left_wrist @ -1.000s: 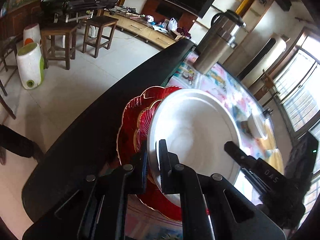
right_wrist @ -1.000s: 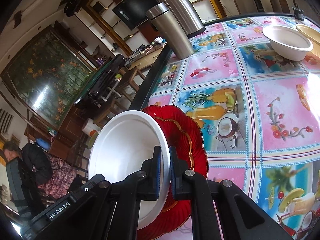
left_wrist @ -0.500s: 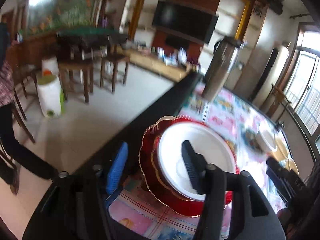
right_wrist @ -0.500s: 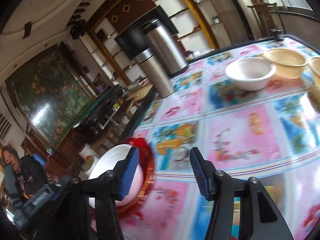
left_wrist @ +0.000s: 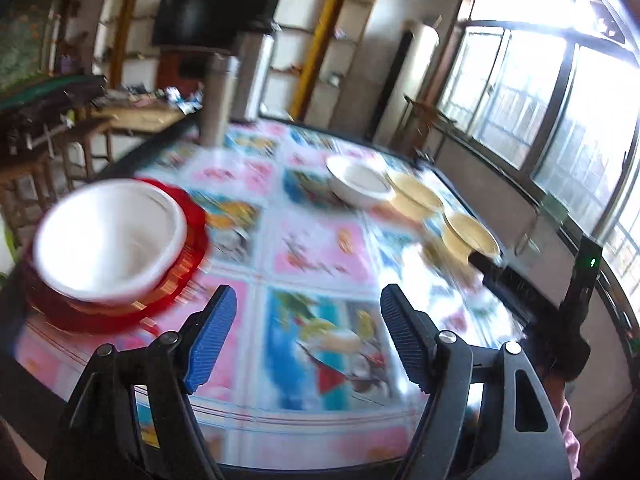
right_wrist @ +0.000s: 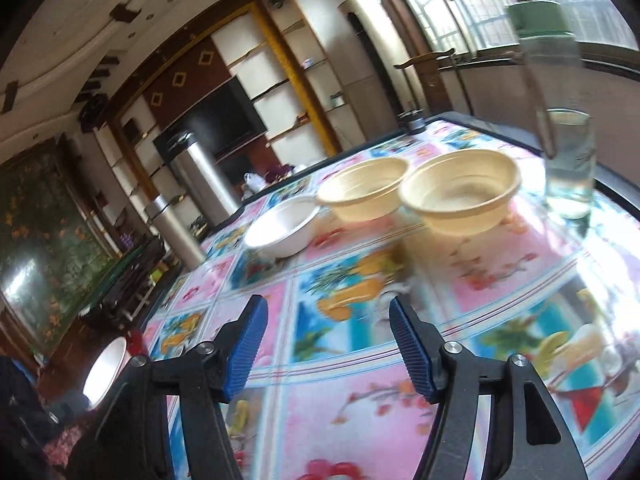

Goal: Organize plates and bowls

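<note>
With both hand-held grippers, left (left_wrist: 308, 336) and right (right_wrist: 328, 348), gaping wide and empty above the tabletop (right_wrist: 360, 408), the sensible move is gathering the white bowl (right_wrist: 282, 230) and two cream bowls (right_wrist: 460, 196) standing beyond, gripping each rim squarely.

A white plate (left_wrist: 108, 236) sat on red plates (left_wrist: 188, 256). The worktop (right_wrist: 360, 412) wore pink-and-blue fruit-patterned squares. One bowl (right_wrist: 280, 228) was white, two bowls (right_wrist: 460, 196) cream. Fingers (right_wrist: 246, 344) had blue pads.
</note>
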A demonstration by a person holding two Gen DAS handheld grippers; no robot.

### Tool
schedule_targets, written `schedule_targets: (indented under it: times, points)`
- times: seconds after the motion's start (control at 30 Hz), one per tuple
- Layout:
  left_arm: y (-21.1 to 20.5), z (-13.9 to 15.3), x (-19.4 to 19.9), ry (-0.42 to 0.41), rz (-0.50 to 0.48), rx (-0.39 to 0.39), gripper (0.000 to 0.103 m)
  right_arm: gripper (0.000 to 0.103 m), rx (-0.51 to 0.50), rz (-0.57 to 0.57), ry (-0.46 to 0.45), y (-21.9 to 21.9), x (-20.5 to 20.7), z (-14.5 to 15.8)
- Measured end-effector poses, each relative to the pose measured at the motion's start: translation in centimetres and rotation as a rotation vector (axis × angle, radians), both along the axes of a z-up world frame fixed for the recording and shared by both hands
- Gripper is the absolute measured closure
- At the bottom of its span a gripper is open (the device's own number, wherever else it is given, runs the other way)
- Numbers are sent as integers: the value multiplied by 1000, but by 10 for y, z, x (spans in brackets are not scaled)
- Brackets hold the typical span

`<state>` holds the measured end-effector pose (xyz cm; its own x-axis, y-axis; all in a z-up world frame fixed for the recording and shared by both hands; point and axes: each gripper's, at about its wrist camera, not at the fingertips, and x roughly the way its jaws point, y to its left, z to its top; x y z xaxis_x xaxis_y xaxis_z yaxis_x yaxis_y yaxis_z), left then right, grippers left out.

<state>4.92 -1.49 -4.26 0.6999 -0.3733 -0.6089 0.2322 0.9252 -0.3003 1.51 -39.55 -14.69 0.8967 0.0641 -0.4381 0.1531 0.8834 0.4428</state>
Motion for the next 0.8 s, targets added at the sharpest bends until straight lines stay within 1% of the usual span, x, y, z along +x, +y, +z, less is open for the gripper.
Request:
schedule_targets:
  times: [0.1,0.17,0.2,0.33,0.4,0.53,0.6,0.73,0.8]
  points:
    - [-22,-15,6,54,-39,5,28,31,86,-23,8,-22,1,-8]
    - [-33,-26,11,66,-40,20,28,31,144,4,36,-27,9,-15]
    - [-37,-32,12,76,-42,22,28,31,150,12,46,-26,12,-16]
    - [-43,-43,16,72,-38,2,28,31,125,49,48,-15,17,-17]
    - [-42,-42,18,62,-40,-12,28,31,111,63,45,-10,17,-17]
    - [-47,-45,24,48,-54,-48,28,31,118,78,61,-7,19,-20]
    - [-44,-47,27,71,-69,-89,28,31,122,74,68,-8,19,-22]
    - [-39,-58,39,134,-67,-140,28,31,114,68,87,-6,22,-24]
    - [-36,-59,38,137,-60,-168,28,31,110,69,94,-5,24,-24]
